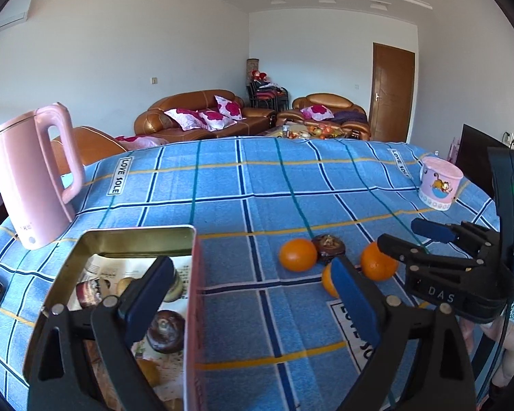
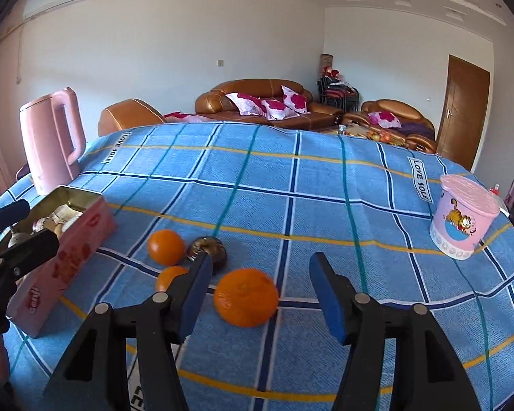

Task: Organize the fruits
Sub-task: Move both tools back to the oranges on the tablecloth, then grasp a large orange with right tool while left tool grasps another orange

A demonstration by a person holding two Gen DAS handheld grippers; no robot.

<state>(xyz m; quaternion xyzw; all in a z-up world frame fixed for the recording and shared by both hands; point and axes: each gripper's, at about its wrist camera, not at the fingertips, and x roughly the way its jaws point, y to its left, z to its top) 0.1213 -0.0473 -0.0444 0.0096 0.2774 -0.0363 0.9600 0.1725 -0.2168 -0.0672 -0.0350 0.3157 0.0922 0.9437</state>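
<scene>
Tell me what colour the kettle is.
Pink. The kettle shows best in the left wrist view.

Two low wrist views across the table (image 1: 243, 178), sharing oranges (image 2: 246, 297) and tin (image 1: 192, 274).

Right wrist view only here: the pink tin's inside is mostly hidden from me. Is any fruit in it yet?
Observer: Yes. The left wrist view looks into the tin; a dark round fruit lies on printed paper.
Operator: Any orange in there?
Observer: Something orange-coloured shows lower down, partly hidden.
Operator: Hidden by what?
Observer: The left gripper; its jaws stand open, one finger over the tin, one outside.
</scene>
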